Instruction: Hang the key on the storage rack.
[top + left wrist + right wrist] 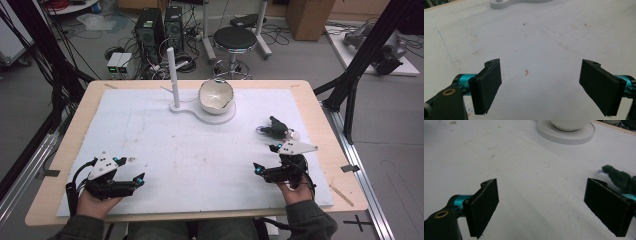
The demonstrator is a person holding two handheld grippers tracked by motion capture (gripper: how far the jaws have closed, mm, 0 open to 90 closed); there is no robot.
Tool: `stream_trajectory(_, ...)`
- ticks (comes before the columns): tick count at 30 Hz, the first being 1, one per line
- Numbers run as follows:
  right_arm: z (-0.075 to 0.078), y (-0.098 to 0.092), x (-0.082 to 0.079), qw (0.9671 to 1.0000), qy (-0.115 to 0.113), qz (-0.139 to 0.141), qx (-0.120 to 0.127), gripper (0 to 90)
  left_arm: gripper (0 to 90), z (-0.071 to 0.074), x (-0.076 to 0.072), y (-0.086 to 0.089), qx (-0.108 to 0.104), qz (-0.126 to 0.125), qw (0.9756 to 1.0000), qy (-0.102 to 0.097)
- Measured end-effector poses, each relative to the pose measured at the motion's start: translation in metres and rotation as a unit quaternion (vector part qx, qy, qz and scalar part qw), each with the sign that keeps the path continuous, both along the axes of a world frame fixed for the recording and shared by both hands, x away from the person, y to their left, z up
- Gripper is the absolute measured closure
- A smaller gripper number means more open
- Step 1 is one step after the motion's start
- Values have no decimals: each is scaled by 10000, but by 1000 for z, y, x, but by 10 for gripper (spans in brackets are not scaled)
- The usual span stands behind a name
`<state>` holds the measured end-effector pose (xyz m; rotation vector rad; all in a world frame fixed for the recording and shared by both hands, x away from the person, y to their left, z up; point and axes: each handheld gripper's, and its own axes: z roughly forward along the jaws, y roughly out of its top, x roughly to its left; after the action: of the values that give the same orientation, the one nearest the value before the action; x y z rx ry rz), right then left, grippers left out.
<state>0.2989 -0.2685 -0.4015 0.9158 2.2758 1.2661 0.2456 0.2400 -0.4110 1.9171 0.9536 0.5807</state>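
A white bowl (216, 96) sits tilted on the round disc of a white stand (200, 114) at the far middle of the white board; a white post (172, 77) rises from the stand's left end. The bowl's underside (570, 123) and disc (566, 135) reach the top of the right gripper view. A dark green fuzzy object (276, 129) lies on the board right of centre, also the fuzzy object (620, 177) beside my right gripper's right jaw. My left gripper (131, 172) rests open at the near left. My right gripper (264, 157) is open at the near right, just short of the fuzzy object.
The white board (190, 155) lies on a wooden table (325, 130) with bare rim all round. Black frame struts (367, 50) stand at the right edge. A stool (235, 40), computer towers (150, 30) and cables occupy the floor beyond.
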Motion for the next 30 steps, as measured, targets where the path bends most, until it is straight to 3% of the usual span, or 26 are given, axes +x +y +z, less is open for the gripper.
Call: stream_trajectory(30, 0, 0, -1, 10000, -30, -38, -87, 115, 183, 0, -1, -2, 11, -34, 10000, -19)
